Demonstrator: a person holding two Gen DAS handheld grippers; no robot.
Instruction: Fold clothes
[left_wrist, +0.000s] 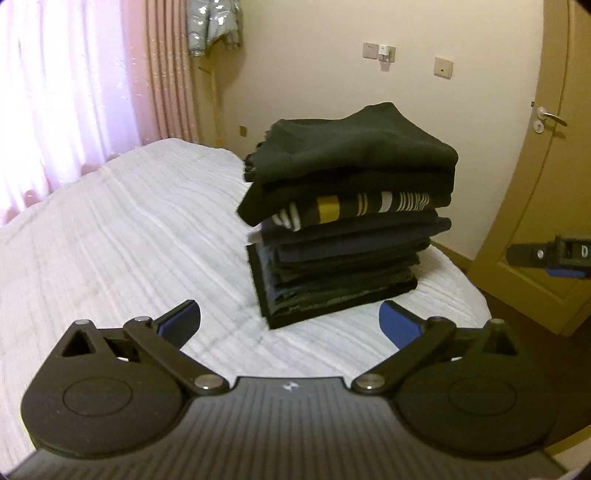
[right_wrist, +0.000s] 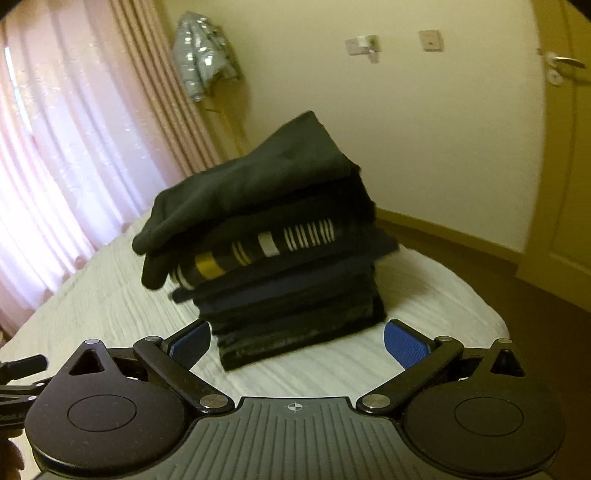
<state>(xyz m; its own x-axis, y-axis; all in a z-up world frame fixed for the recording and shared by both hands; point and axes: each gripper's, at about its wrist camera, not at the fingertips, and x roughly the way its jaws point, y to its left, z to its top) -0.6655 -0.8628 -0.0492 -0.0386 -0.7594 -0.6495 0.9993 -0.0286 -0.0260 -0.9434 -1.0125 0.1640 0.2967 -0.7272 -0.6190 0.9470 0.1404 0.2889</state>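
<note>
Both claws spread wide and empty before a pile of folded clothes on the bed.

The pile of clothes (left_wrist: 347, 218), mostly dark with one striped piece in the middle, sits on the white bed (left_wrist: 122, 236) toward its far right corner. The left claw (left_wrist: 290, 325) and right claw (right_wrist: 297, 341) hang near the pile's near edge, holding nothing. Pink curtains (left_wrist: 74, 92) hang at far left.
</note>
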